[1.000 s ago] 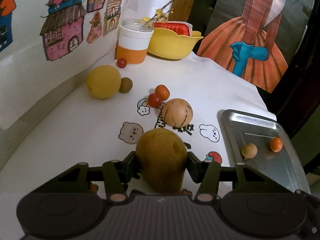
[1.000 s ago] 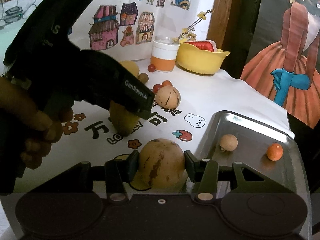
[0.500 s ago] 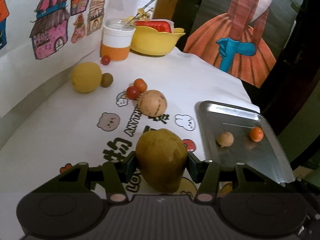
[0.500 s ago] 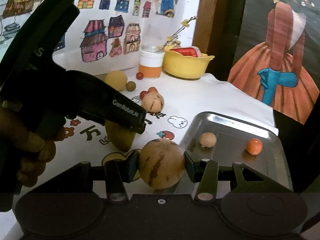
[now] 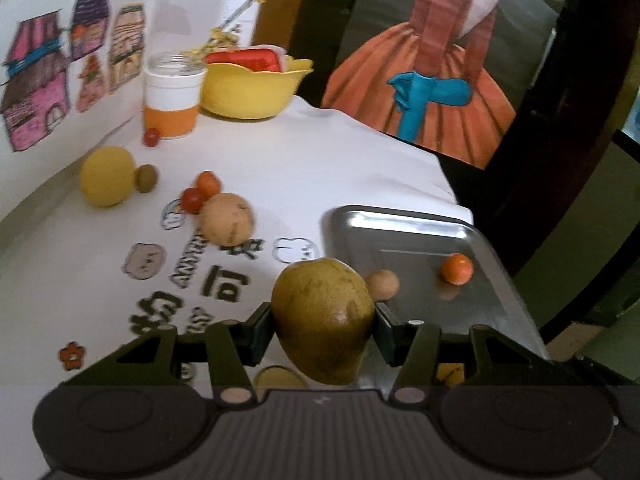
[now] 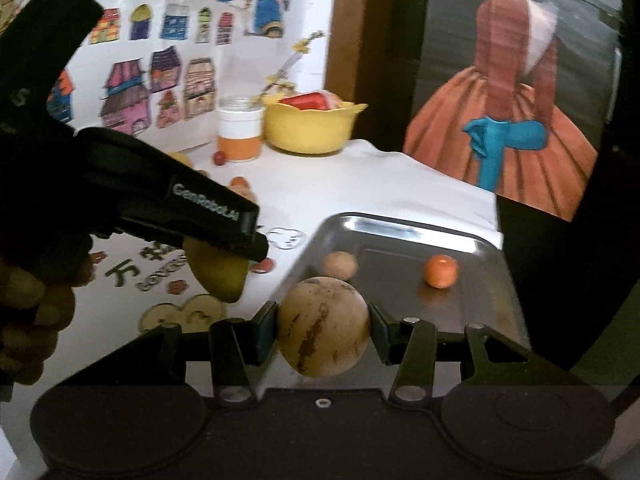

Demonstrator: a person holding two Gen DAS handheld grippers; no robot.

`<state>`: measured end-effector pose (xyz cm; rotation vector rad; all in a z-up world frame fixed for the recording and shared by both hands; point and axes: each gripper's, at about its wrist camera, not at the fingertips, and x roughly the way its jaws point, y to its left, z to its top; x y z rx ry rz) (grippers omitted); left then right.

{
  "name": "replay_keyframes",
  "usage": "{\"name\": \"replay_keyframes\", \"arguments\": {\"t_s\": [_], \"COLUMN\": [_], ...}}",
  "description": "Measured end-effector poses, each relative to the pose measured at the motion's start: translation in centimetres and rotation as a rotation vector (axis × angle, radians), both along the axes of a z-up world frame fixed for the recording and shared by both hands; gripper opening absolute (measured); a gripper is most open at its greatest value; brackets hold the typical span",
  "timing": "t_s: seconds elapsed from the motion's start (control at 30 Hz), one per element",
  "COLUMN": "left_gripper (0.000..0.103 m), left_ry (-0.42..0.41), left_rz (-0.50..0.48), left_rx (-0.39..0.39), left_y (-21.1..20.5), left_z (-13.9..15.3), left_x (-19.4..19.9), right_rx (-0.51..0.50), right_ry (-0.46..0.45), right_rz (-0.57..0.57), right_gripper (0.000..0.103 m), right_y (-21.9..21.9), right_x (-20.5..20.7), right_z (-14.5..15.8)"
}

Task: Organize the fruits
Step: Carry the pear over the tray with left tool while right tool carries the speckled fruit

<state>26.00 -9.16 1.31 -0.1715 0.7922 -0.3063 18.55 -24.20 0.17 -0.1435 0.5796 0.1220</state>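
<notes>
Worktop [image 5: 328, 160] white, cartoon cloth, drawings behind. Left tongs [image 5: 323, 322] pinch pear [image 5: 322, 320] at fat middle, held up near tray [image 5: 404, 228] edge. Right tongs [image 6: 323, 330] pinch round fruit [image 6: 323, 326] over tray. Both look firm, smooth, maybe slippy; squeeze sides softly. Two small fruits already in tray.
</notes>
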Motion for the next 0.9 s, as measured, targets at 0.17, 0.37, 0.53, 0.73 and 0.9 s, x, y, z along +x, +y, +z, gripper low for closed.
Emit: {"name": "replay_keyframes", "arguments": {"t_s": [0.17, 0.37, 0.53, 0.73, 0.9], "left_gripper": [0.057, 0.057, 0.057, 0.057, 0.057], "left_ry": [0.003, 0.016, 0.030, 0.048, 0.045], "left_rz": [-0.036, -0.076, -0.108, -0.131, -0.140], "left_rx": [-0.006, -0.009, 0.001, 0.015, 0.023], "left_y": [-1.9, -4.0, -5.6, -7.0, -7.7], "left_z": [-0.2, -0.7, -1.3, -2.0, -2.0], "left_x": [0.2, 0.4, 0.5, 0.8, 1.2], "right_rx": [-0.001, -0.005, -0.015, -0.018, -0.021], "right_ry": [0.001, -0.001, 0.001, 0.003, 0.001], "right_rz": [-0.057, -0.118, -0.132, -0.146, -0.159], "right_gripper": [0.050, 0.050, 0.050, 0.050, 0.050], "right_y": [-2.1, -4.2, -5.6, -7.9, -9.7], "right_x": [0.1, 0.1, 0.4, 1.4, 2.5], "right_z": [-0.1, -0.2, -0.4, -0.6, -0.8]}}
